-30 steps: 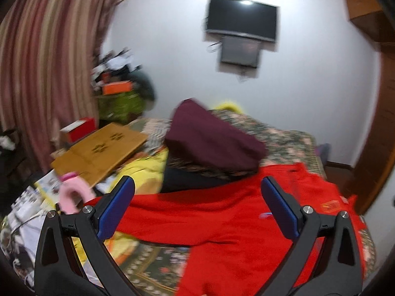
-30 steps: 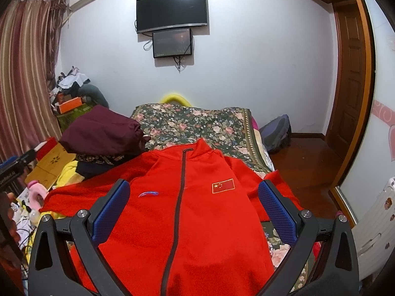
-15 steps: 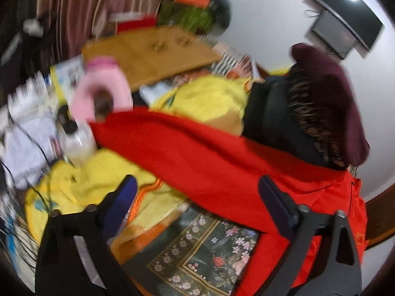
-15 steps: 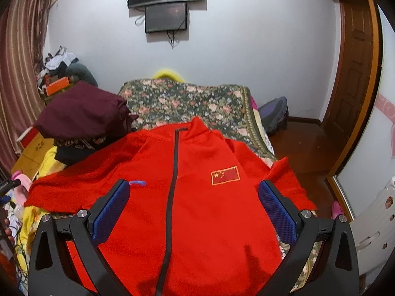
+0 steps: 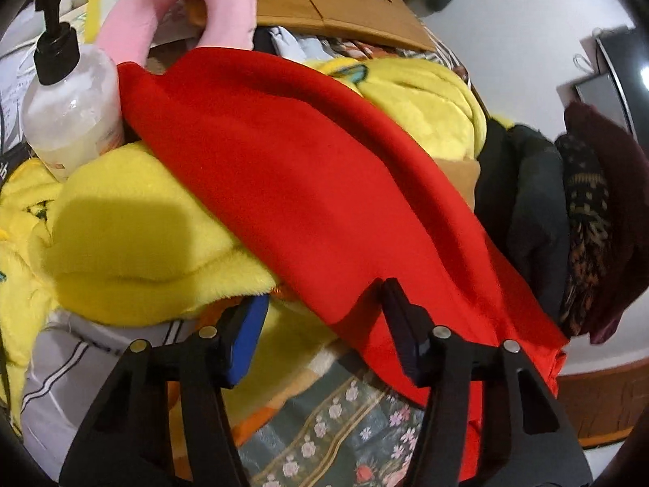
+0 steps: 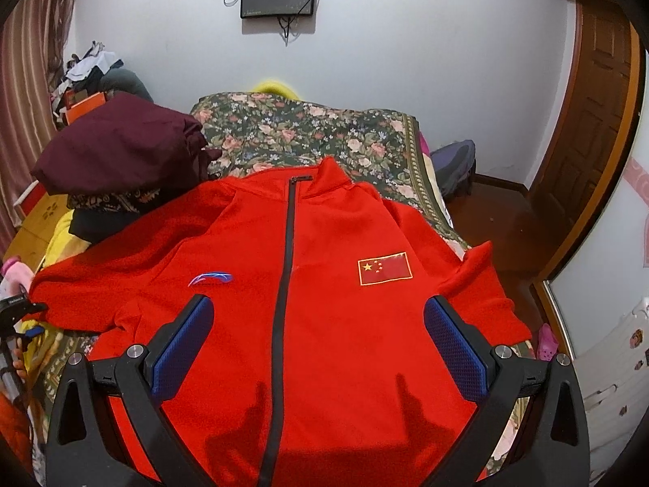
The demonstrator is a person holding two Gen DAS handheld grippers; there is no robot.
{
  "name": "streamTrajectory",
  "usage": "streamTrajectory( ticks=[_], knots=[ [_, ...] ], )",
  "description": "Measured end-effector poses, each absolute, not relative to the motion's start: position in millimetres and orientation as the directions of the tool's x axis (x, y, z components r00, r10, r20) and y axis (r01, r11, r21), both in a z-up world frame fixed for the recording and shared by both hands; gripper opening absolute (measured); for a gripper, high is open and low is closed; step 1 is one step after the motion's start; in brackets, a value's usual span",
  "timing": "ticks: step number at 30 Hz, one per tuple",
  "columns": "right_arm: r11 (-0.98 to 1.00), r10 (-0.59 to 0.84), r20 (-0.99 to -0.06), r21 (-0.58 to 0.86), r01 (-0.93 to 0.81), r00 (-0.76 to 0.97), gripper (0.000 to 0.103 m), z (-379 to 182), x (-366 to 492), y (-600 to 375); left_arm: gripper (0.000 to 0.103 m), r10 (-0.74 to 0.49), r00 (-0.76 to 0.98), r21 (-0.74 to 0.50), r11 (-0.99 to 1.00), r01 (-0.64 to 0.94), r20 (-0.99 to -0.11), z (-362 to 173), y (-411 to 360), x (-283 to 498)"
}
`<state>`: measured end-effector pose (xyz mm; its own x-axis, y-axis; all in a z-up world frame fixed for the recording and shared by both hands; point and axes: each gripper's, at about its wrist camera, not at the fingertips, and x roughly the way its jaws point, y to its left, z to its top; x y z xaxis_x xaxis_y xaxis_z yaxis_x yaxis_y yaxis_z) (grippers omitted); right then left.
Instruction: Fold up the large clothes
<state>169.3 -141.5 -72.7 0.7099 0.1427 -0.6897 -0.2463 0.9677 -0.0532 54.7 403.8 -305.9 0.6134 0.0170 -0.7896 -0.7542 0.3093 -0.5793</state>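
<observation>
Left wrist: left tongs (image 5: 324, 316) closing astride red jacket (image 5: 308, 170) sleeve hem; right tongs (image 6: 318, 349) spread above.

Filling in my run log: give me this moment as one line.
left gripper: closing around sleeve edge, not yet pinched | right gripper: open above jacket | jacket flat on bed

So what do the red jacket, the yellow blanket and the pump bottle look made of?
Red jacket: probably fleece; matte, slightly napped surface with soft folds. Yellow blanket: plush, fuzzy pile showing along its edge. Pump bottle: translucent plastic, cloudy and slightly glossy, with a black pump top.
</observation>
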Motion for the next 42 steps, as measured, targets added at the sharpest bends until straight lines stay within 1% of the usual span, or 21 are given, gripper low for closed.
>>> streamTrajectory(
  ticks=[3, 5, 7, 10, 13, 16, 21, 26, 27, 29, 31, 34, 35, 38, 42],
  knots=[
    [0.966, 0.142, -0.697, -0.058, -0.252, 0.703, 0.103, -75, 172, -140, 0.055, 0.02, 0.629, -0.6, 0.278, -0.75, -0.777, -304, 407, 50],
    [0.965, 0.14, -0.7, -0.063, -0.255, 0.7, 0.103, -75, 170, -140, 0.051, 0.029, 0.635, -0.605, 0.271, -0.749, -0.772, -299, 405, 47],
    [0.964, 0.141, -0.701, -0.063, -0.257, 0.699, 0.103, -76, 171, -137, 0.051, 0.031, 0.642, -0.611, 0.274, -0.743, -0.766, -296, 407, 46],
    [0.963, 0.147, -0.704, -0.058, -0.262, 0.695, 0.103, -76, 170, -138, 0.04, 0.017, 0.631, -0.606, 0.262, -0.751, -0.775, -295, 409, 43],
    [0.963, 0.149, -0.702, -0.058, -0.264, 0.697, 0.103, -75, 166, -138, 0.04, -0.017, 0.661, -0.643, 0.253, -0.723, -0.75, -290, 406, 43],
    [0.963, 0.159, -0.698, -0.046, -0.265, 0.698, 0.103, -74, 163, -139, 0.04, -0.031, 0.666, -0.646, 0.277, -0.711, -0.746, -282, 397, 46],
    [0.962, 0.161, -0.698, -0.048, -0.27, 0.698, 0.103, -74, 159, -139, 0.04, 0.051, 0.646, -0.607, 0.292, -0.739, -0.762, -268, 405, 36],
    [0.964, 0.148, -0.704, -0.053, -0.259, 0.695, 0.103, -76, 161, -141, 0.039, 0.06, 0.609, -0.569, 0.291, -0.769, -0.791, -279, 429, 40],
    [0.966, 0.147, -0.705, -0.05, -0.255, 0.694, 0.103, -77, 161, -142, 0.037, 0.06, 0.602, -0.563, 0.29, -0.774, -0.796, -282, 431, 43],
    [0.968, 0.145, -0.705, -0.045, -0.248, 0.695, 0.103, -76, 162, -142, 0.015, 0.068, 0.578, -0.535, 0.303, -0.789, -0.813, -285, 434, 48],
    [0.968, 0.142, -0.703, -0.049, -0.246, 0.697, 0.103, -76, 161, -142, 0.005, 0.129, 0.54, -0.468, 0.36, -0.807, -0.832, -274, 430, 55],
    [0.967, 0.136, -0.7, -0.06, -0.247, 0.701, 0.103, -76, 160, -142, 0.0, 0.214, 0.529, -0.396, 0.454, -0.798, -0.821, -248, 418, 65],
    [0.967, 0.137, -0.701, -0.059, -0.248, 0.7, 0.103, -76, 161, -143, 0.0, 0.23, 0.538, -0.389, 0.475, -0.789, -0.811, -240, 415, 68],
    [0.966, 0.144, -0.699, -0.055, -0.253, 0.701, 0.103, -75, 161, -144, 0.0, 0.25, 0.605, -0.406, 0.546, -0.733, -0.756, -204, 399, 77],
    [0.964, 0.155, -0.684, -0.054, -0.262, 0.713, 0.103, -72, 160, -146, 0.0, 0.234, 0.72, -0.436, 0.661, -0.611, -0.653, -145, 363, 95]
  ],
)
